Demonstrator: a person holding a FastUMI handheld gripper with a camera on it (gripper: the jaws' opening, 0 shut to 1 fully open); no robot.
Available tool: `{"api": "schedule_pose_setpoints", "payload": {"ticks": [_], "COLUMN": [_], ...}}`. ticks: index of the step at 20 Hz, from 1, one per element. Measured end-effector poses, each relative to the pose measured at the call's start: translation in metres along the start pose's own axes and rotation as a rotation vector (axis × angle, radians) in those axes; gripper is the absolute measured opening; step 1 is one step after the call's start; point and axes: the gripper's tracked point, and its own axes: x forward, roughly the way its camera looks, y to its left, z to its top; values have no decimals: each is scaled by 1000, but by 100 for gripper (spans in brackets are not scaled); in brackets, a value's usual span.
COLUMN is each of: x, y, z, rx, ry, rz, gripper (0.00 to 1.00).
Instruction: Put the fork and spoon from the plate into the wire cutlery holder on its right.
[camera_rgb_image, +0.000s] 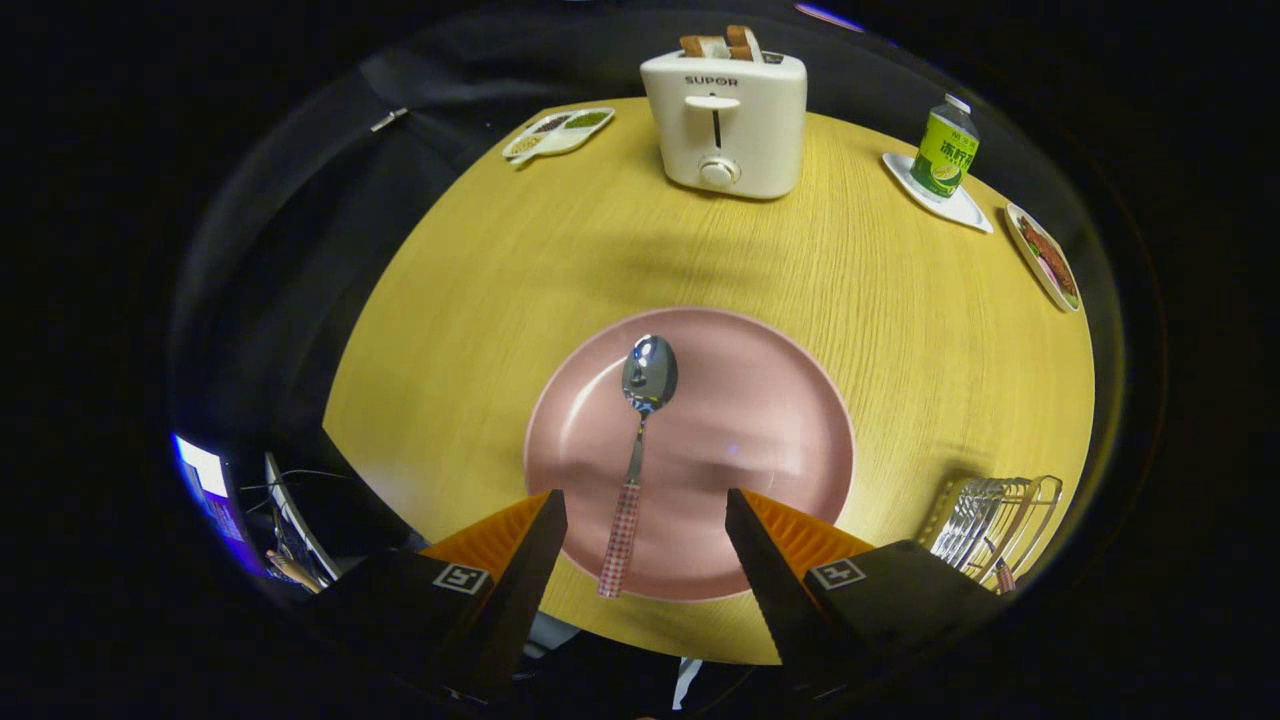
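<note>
Claw (645, 500) spread wide; spoon (640, 440) handle lies between its fingers, seemingly untouched.

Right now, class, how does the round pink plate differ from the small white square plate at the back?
The pink plate is round, larger, just ahead of the open gripper, holding a spoon. The white square plate is farther off, holding a green-labelled bottle. Both sit on the wooden table.

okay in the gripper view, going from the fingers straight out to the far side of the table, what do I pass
Open gripper, its fingers either side of the spoon handle → spoon lying on the pink plate → bare table → toaster holding toast.
</note>
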Motion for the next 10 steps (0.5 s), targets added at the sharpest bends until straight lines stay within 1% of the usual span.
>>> {"api": "schedule_pose_setpoints", "payload": {"ticks": [2,4,5,7,10], "x": [9,17,19,25,30], "y": [3,7,8,13,11], "z": [-9,-12,-13,-16,-19], "rx": [8,14,10,0,-10], "ry": [32,53,58,76,99], "rz": [1,0,-3,3,-22], "gripper": [98,92,85,76,55]}}
